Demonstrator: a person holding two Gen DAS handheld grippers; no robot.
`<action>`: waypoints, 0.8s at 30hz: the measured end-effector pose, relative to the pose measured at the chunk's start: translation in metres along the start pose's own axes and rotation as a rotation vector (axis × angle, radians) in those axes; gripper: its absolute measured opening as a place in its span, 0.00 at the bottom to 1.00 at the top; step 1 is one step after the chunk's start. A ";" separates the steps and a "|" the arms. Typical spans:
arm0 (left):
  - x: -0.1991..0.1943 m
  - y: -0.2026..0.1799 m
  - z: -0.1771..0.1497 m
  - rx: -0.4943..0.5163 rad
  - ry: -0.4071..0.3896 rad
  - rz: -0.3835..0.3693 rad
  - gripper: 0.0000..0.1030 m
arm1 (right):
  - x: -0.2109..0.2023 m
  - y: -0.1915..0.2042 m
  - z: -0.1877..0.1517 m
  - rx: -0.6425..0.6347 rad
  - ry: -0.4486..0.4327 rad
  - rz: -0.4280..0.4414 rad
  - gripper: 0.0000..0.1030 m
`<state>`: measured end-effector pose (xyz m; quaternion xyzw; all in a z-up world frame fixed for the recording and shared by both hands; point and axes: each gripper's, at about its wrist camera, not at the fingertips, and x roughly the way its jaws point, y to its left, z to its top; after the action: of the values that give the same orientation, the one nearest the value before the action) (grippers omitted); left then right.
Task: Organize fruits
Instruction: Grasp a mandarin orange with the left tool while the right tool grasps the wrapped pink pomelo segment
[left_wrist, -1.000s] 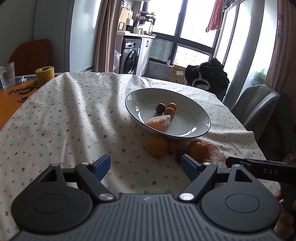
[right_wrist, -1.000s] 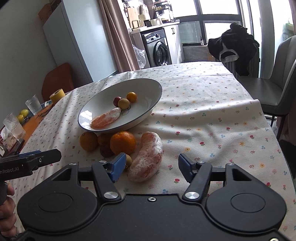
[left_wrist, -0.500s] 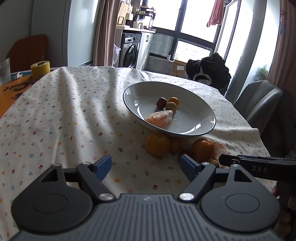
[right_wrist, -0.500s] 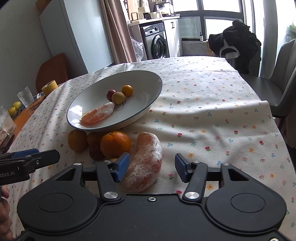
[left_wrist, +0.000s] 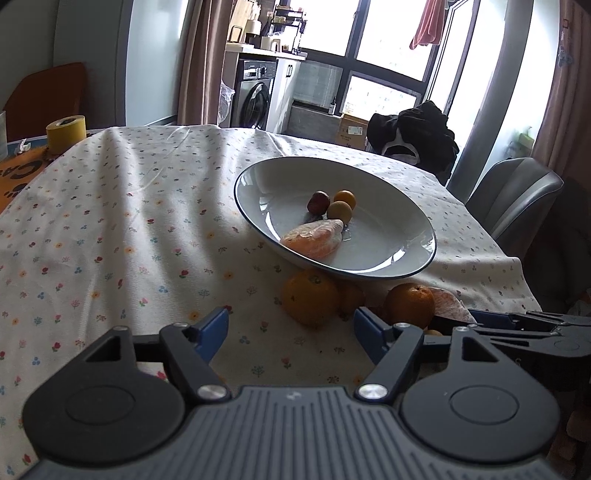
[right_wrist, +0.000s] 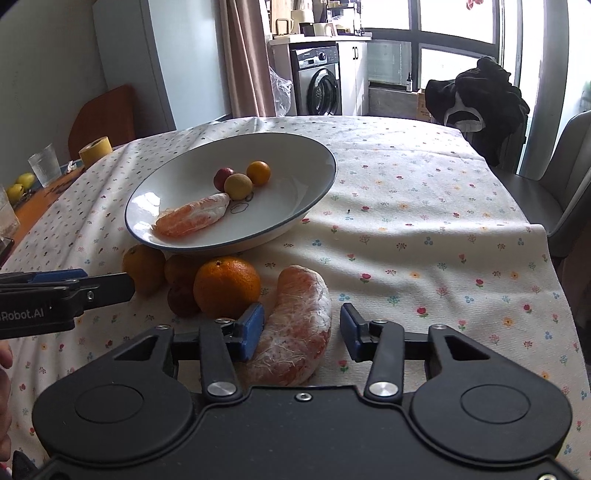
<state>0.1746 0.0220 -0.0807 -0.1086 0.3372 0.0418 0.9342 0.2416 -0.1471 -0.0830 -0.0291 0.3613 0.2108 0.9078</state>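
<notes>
Orange-white peeled segment, large (right_wrist: 295, 328): lies on tablecloth (right_wrist: 406, 236) near the table's near edge, between the fingers of the right gripper (right_wrist: 302, 329). Long axis runs roughly along the gripper's reach, far end curling left twd the bowl. Left blue pad is touching or just beside its flank; right pad stands apart w/ cloth showing between.
Right gripper jaws: spread wide, straddling the segment, not clamped.
Left gripper (left_wrist: 291, 331): jaws spread, nothing between but cloth; sits left of the fruit cluster.
Nearer hand: right, by judgement; segment is already inside its span. From the left wrist view the segment is only a sliver behind the front orange.
Front orange (right_wrist: 227, 287): whole, just left of the segment, close to the right gripper's left pad.
Second orange (left_wrist: 311, 298): further left, at the bowl's near rim, ahead of the left gripper.
Small dark fruit (right_wrist: 181, 301): tucked betw the two oranges; another orange-ish fruit behind it, partly hidden.
Bowl (right_wrist: 306, 206): white, dark rim, mid-table beyond the cluster. Holds a smaller peeled segment (right_wrist: 192, 219) plus 3 small round fruits.
Next move, est.: close on the segment across its short axis, lift, carry fwd-left over the bowl rim.
Risk, est.: soft flesh; left pad may nudge the front orange.
</notes>
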 end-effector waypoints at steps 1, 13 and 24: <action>0.002 -0.001 0.001 0.002 0.002 -0.001 0.67 | 0.000 -0.002 0.000 0.005 0.001 0.002 0.37; 0.021 -0.006 0.007 0.011 0.021 -0.014 0.58 | -0.003 -0.014 0.002 0.018 0.008 0.006 0.35; 0.025 -0.007 0.004 0.010 0.021 -0.048 0.35 | -0.004 -0.012 -0.001 0.015 0.005 -0.008 0.36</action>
<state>0.1979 0.0159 -0.0924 -0.1122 0.3444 0.0166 0.9319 0.2434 -0.1594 -0.0823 -0.0243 0.3648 0.2044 0.9080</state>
